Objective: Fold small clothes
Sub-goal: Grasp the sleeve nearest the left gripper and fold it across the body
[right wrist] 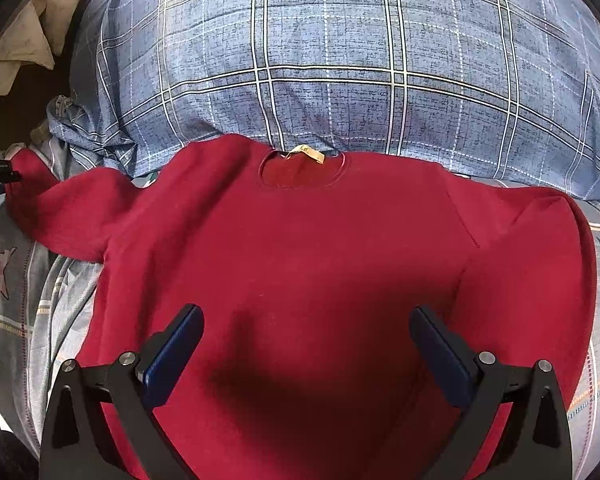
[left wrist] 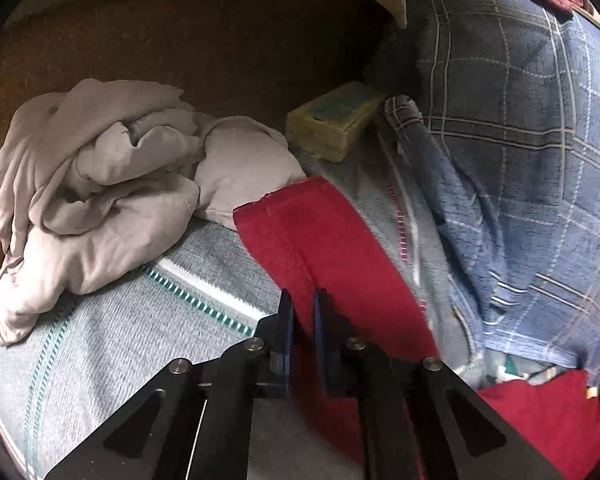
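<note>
My two grippers worked a small red knit sweater [right wrist: 300,248] spread flat at the frame's centre.

My left gripper [left wrist: 303,300] reached level along the sleeve, jaws nearly closed and pinching that red fabric at lower centre. My right gripper [right wrist: 306,320] hovered above the sweater's body, jaws spread wide, pointing toward the blue plaid pillow [right wrist: 340,60] at the top.

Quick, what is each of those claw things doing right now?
Left gripper: nearly closed around the sleeve of the red sweater.
Right gripper: wide open, holding nothing, above the sweater.
</note>
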The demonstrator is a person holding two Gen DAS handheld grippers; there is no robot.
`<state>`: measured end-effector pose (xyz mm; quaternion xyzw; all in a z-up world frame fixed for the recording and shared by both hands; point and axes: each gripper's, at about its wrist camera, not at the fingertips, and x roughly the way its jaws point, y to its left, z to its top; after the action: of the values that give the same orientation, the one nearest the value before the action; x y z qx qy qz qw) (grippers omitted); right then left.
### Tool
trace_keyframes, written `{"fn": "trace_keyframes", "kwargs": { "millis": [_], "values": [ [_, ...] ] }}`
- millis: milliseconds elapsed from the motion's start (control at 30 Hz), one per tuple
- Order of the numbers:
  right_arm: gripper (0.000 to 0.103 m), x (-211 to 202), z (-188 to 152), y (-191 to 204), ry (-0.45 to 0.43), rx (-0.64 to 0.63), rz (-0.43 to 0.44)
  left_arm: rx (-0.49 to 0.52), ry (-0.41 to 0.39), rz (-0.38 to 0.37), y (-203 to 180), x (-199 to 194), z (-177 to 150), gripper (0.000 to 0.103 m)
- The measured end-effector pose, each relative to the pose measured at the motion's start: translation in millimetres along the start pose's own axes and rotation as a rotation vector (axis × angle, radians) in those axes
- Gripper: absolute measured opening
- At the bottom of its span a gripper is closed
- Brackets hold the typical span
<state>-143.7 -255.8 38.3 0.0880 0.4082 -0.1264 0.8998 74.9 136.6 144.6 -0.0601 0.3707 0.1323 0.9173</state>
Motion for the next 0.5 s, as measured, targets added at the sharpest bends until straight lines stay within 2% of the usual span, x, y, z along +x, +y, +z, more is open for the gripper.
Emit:
{"fn": "trace_keyframes", "kwargs": {
  "millis": [67,233,400,500],
  "values": [
    [0.103,-1.2,0.6,-3.0,-0.001,0.016,0.007,0.019,-0.05,-0.056,-6.4,-26.3,-2.6,0.007],
    [0.103,-10.5,2.0,-17.4,-0.037,0.066,0.013,0.134,-0.152,-0.29,-60.9,-105.8,-21.6,0.007],
    [0.103,-18.8,2.8,-40.6,-0.073,0.142,0.002,0.243,-0.123,-0.474,-132.4,-139.7,-51.6,0.007],
    [0.103,-23.7,2.5,-53.7,-0.084,0.183,0.004,0.279,-0.061,-0.566,-170.8,-144.6,-75.2,0.007]
  ]
}}
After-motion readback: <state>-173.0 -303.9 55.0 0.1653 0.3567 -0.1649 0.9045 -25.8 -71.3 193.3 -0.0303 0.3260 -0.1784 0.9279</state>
